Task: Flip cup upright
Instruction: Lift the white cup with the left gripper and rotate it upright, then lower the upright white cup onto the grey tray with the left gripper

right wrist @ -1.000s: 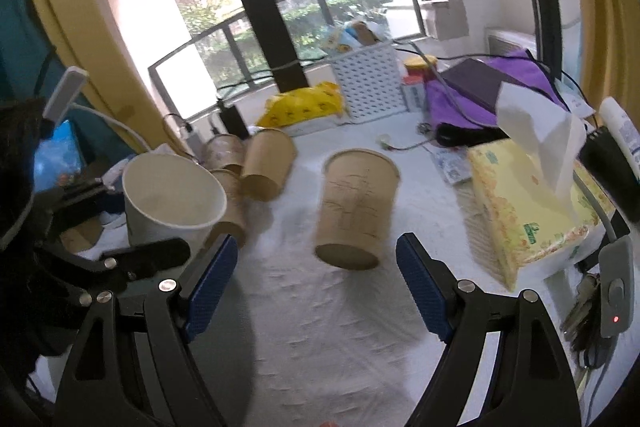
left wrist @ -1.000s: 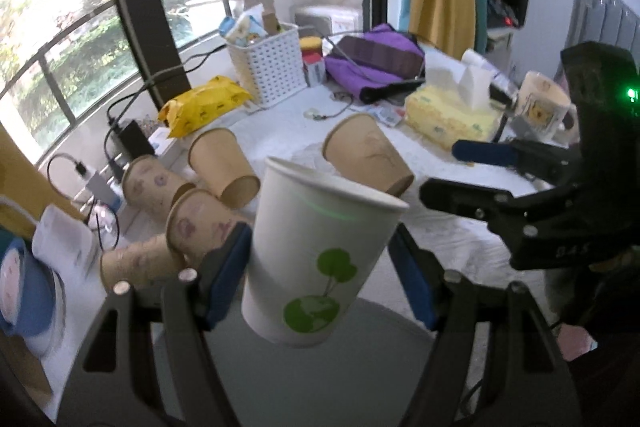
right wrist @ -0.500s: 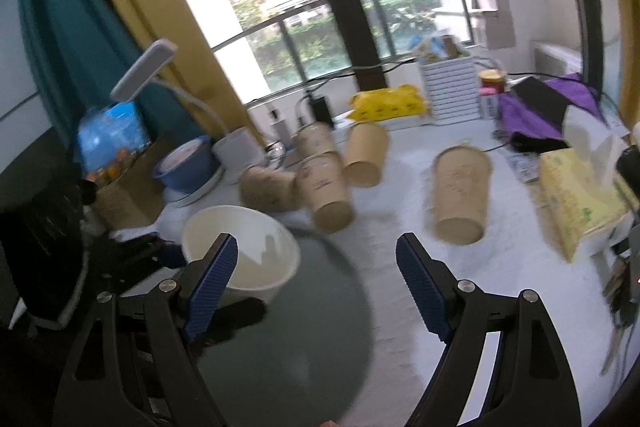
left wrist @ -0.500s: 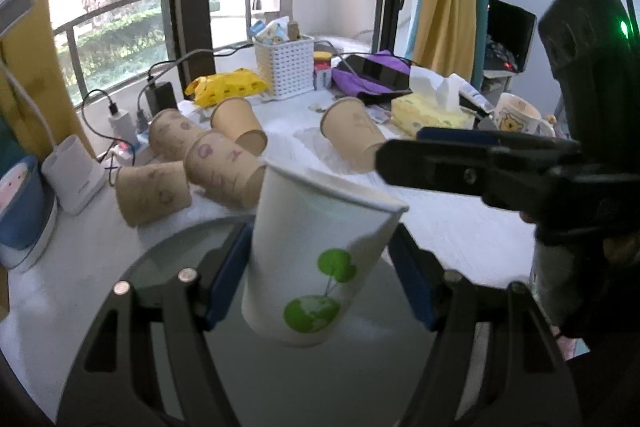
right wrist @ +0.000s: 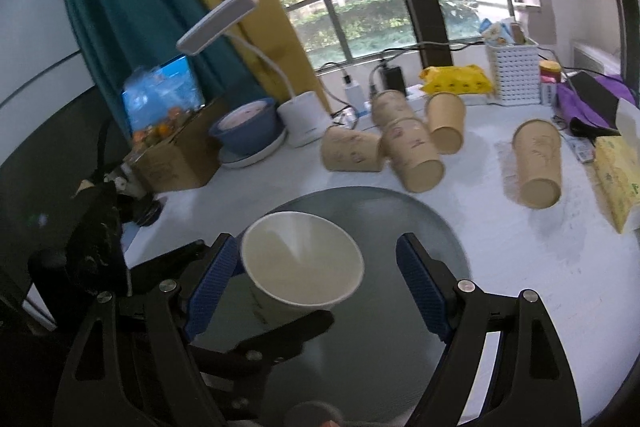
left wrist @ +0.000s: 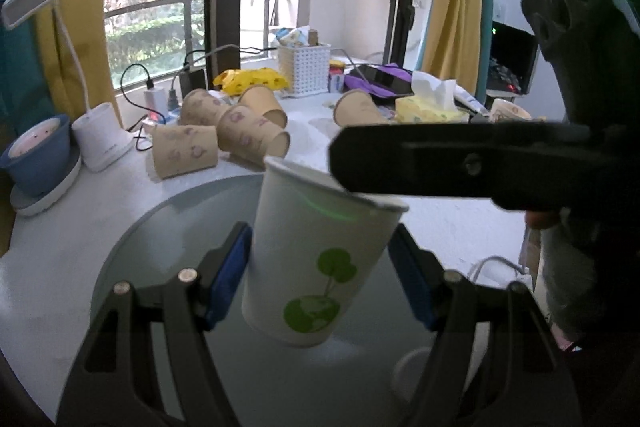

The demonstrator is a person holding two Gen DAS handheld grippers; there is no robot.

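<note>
A white paper cup [left wrist: 316, 251] with a green tree print is held upright, mouth up, a little above the round grey mat [left wrist: 168, 227]. My left gripper [left wrist: 320, 283] is shut on the cup's sides. In the right wrist view the cup [right wrist: 300, 267] shows its open mouth, over the mat [right wrist: 404, 227]. My right gripper [right wrist: 320, 279] is open, its fingers wide on both sides of the cup's rim, the left pad close to it. The right gripper's body crosses the left wrist view [left wrist: 480, 163] just above the cup's rim.
Several brown paper cups [right wrist: 412, 151] lie on their sides behind the mat, one more [right wrist: 538, 163] to the right. A blue bowl [right wrist: 246, 127], a white lamp [right wrist: 300, 119], a white basket [right wrist: 512, 75], a yellow tissue box [right wrist: 618, 175] and cables crowd the table's back.
Both grippers have pulled back from the lying cups, towards the mat. The white cup stays in the left gripper. The right gripper has come around the cup's mouth.
</note>
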